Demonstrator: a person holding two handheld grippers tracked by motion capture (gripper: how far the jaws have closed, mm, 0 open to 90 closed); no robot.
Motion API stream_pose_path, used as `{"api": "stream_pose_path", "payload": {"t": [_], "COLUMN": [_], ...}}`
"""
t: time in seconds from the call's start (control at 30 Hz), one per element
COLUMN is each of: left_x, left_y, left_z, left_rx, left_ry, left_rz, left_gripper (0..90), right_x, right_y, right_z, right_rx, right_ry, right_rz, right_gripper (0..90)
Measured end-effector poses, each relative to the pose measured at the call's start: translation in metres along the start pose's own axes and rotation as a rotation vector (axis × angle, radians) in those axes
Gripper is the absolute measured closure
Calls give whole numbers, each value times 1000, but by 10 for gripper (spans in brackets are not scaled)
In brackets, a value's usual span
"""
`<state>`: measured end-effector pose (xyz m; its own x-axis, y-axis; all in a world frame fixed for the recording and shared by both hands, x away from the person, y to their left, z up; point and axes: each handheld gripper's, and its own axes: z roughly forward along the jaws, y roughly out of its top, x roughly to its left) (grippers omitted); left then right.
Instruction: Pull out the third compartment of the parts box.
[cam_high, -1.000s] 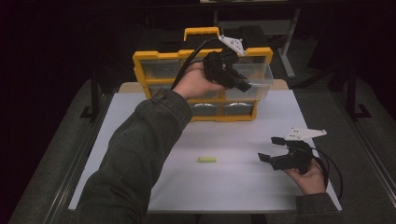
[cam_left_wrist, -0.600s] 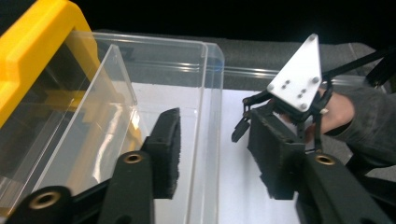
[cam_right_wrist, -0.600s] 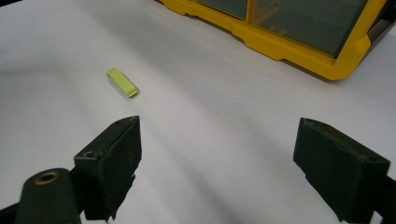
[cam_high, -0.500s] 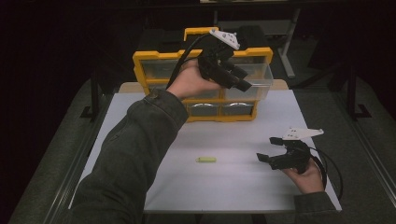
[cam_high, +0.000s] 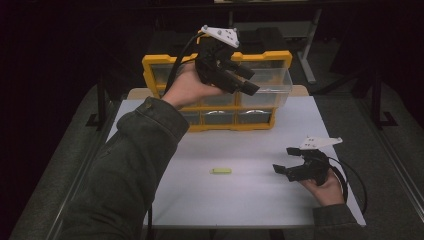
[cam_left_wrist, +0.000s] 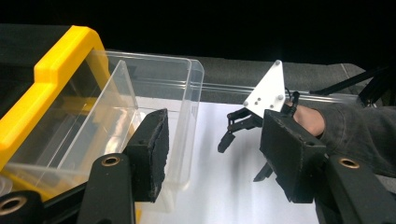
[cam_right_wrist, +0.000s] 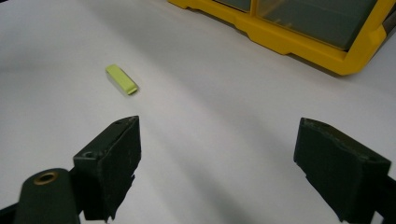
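A yellow organizer (cam_high: 150, 75) with clear drawers stands at the back of the white mat. Its top right clear drawer (cam_high: 272, 82) sticks out, and its open end (cam_left_wrist: 154, 88) shows in the left gripper view. My left gripper (cam_high: 251, 81) hovers just in front of that drawer. Its jaws have just been opening and are open, with nothing between them (cam_left_wrist: 212, 154). A small pale green piece (cam_high: 220, 171) lies on the mat. My right gripper (cam_high: 284, 160) rests low at the right, open, pointing toward the green piece (cam_right_wrist: 122, 79).
The white mat (cam_high: 250, 200) covers the table, with dark table edges and metal rails on both sides. The organizer's lower drawers (cam_right_wrist: 299, 42) are closed. The right gripper (cam_left_wrist: 243, 159) also appears beyond my left jaws.
The left gripper has risen and pulled back slightly from the drawer's front, and its jaws have spread apart. The right gripper and the green piece have stayed put.
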<state>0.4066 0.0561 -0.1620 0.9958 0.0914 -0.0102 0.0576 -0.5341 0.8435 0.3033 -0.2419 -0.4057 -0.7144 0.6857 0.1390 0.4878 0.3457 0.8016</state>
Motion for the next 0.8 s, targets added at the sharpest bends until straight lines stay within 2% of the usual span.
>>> {"api": "stream_pose_path", "payload": {"t": [0.23, 0.37, 0.73, 0.8], "left_x": [-9, -12, -23, -24], "left_y": [-10, -18, -48, -54], "left_z": [-18, -28, -57, -63], "left_rx": [-24, -21, -50, -57], "left_ry": [30, 38, 75, 79], "left_rz": [-5, -1, -19, -38], "left_gripper": [409, 402, 400, 395], "right_x": [0, 0, 1, 1], "right_y": [-1, -1, -2, -2], "right_z": [0, 1, 1, 1], "right_rx": [1, 6, 12, 13], "right_ry": [-1, -2, -10, -13], "right_rz": [6, 5, 4, -1], "right_gripper": [138, 138, 138, 138]}}
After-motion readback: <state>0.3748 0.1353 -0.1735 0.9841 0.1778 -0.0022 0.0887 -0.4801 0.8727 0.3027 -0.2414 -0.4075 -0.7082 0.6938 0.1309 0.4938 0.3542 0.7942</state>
